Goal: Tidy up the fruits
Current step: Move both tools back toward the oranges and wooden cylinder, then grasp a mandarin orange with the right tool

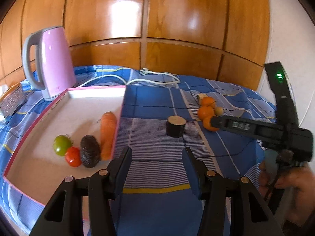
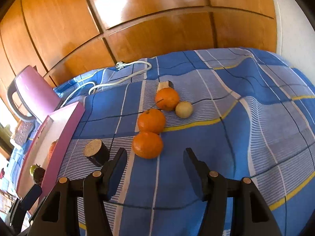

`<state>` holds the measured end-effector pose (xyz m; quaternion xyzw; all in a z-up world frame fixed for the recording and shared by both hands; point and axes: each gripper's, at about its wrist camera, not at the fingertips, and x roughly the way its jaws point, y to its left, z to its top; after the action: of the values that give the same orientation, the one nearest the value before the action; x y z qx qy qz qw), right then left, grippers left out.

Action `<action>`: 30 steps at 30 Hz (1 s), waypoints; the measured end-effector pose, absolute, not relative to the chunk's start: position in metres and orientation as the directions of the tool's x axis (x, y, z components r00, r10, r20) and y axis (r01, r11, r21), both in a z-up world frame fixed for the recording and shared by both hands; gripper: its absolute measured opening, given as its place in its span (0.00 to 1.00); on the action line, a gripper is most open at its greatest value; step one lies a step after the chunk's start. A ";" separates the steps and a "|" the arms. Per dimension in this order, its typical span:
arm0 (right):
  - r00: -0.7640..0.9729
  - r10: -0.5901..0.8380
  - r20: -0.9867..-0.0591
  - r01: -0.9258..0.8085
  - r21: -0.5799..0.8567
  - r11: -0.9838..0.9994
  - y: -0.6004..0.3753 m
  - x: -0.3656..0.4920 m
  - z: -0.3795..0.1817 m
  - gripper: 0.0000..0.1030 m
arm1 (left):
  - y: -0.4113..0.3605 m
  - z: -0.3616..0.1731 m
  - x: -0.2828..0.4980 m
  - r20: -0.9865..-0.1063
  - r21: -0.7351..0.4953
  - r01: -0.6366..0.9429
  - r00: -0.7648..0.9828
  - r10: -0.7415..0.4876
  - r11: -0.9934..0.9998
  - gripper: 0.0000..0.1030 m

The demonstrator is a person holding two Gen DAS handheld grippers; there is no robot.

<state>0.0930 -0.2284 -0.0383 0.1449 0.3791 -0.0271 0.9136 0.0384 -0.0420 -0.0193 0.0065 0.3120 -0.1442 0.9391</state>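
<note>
A pink-rimmed tray holds a carrot, a dark avocado, a red tomato and a green tomato. On the blue cloth lie three oranges: near, middle, far, with a pale round fruit beside them and a cut piece behind. A dark cylinder stands near the tray. My right gripper is open, just short of the near orange; it also shows in the left wrist view. My left gripper is open and empty, in front of the cylinder.
A pink kettle stands behind the tray, its white cord and plug lying across the cloth. A wooden panelled wall backs the surface. A patterned box sits at far left.
</note>
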 end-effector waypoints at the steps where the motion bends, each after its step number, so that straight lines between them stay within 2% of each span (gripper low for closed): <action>1: 0.710 0.053 -0.702 0.155 0.229 0.961 -0.226 0.096 -0.039 0.58 | -0.044 -0.020 0.041 -0.593 -0.081 0.277 0.758 -0.270 0.957 0.52; 7: 0.672 0.031 -0.740 0.129 0.158 0.979 -0.214 0.112 -0.049 0.58 | -0.046 -0.027 0.061 -0.633 -0.150 0.267 0.714 -0.299 0.952 0.52; 9: 0.666 0.033 -0.745 0.130 0.160 0.979 -0.215 0.114 -0.051 0.51 | -0.047 -0.029 0.065 -0.640 -0.156 0.263 0.707 -0.300 0.952 0.52; 10: 0.666 0.033 -0.745 0.133 0.162 0.978 -0.216 0.114 -0.051 0.40 | -0.048 -0.029 0.066 -0.643 -0.154 0.263 0.705 -0.299 0.952 0.52; 11: 0.664 0.032 -0.747 0.137 0.164 0.977 -0.218 0.114 -0.051 0.36 | -0.050 -0.030 0.068 -0.648 -0.152 0.265 0.701 -0.298 0.952 0.52; 22: 0.651 -0.019 -0.759 0.180 0.130 0.975 -0.227 0.109 -0.051 0.36 | -0.070 -0.032 0.096 -0.680 -0.141 0.299 0.664 -0.312 0.944 0.52; 30: 0.652 -0.006 -0.758 0.191 0.157 0.969 -0.233 0.109 -0.051 0.37 | -0.088 -0.033 0.125 -0.693 -0.141 0.333 0.640 -0.333 0.932 0.52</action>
<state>0.1095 -0.2335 -0.0506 0.1117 0.4133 -0.0545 0.9021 0.1249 -0.0876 -0.0327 -0.0003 0.3826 -0.1838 0.9054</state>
